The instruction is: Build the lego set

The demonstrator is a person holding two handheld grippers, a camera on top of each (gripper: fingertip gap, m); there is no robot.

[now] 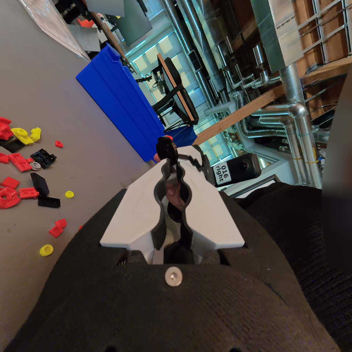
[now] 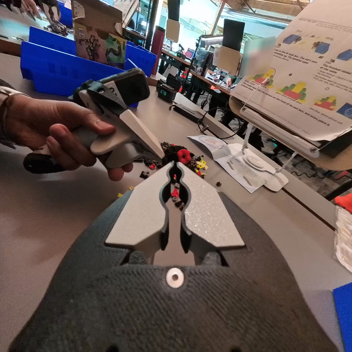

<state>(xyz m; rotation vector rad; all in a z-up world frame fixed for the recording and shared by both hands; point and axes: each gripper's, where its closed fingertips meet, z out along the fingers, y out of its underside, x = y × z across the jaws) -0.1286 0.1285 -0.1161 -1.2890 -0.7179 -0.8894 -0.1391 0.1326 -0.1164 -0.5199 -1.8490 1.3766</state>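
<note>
Both tongs meet above the table (image 2: pixel 57 219) right now. The left tongs (image 1: pixel 169 162) are clenched on a black round lego piece (image 1: pixel 166 150), pinched at its lower edge. The right tongs (image 2: pixel 176 164) sit nearly shut with the tips at a small red flower-shaped piece (image 2: pixel 183 155), but I can't tell if they're actually gripping it.

These bits look like hard, light plastic, stiff and a little slick, so I'd say grab them by the flat sides, not the studs, or they'll probably pop out.

Loose pieces (image 1: pixel 24 165) lie scattered on the table to the left: I count roughly ten red, five yellow, four black, one grey. There's one blue bin (image 1: pixel 118 106) on the far side.
</note>
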